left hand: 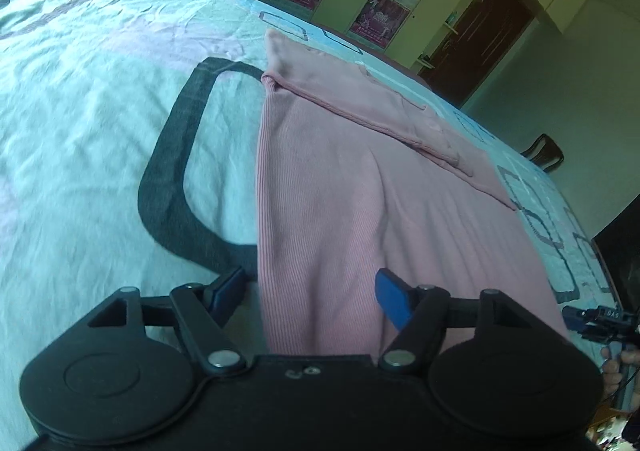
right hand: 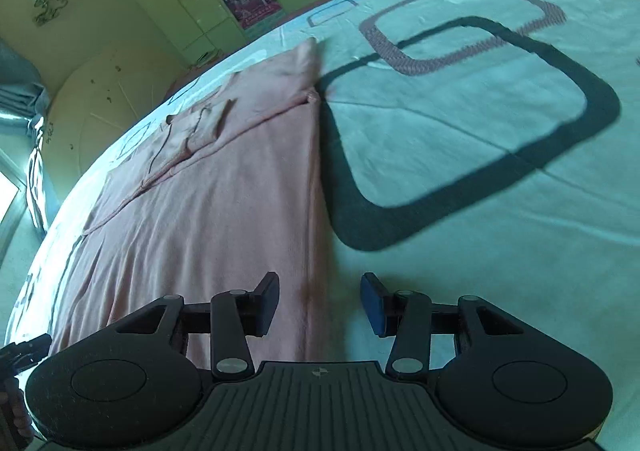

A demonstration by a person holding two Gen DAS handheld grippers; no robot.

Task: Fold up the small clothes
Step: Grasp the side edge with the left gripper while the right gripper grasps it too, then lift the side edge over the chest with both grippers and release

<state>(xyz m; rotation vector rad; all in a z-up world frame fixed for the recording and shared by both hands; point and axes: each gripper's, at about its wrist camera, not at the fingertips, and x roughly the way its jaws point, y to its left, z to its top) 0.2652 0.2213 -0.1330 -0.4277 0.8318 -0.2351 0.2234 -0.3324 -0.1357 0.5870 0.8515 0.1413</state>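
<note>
Pink ribbed garment lies partly folded on the bed, both your left claw and right claw spread and empty, so pinch its near edge evenly before folding.

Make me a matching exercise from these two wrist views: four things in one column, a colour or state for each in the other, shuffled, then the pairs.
Things:
1. garment
2. bedsheet
3. left tongs
4. door

Colour or state:
A. dark brown, at the far wall
B. pink, lying folded lengthwise on the bed
C. pale blue with dark rounded-square outlines
D. open, the garment's near edge between the fingers, not pinched

Pairs: 1-B, 2-C, 3-D, 4-A
</note>
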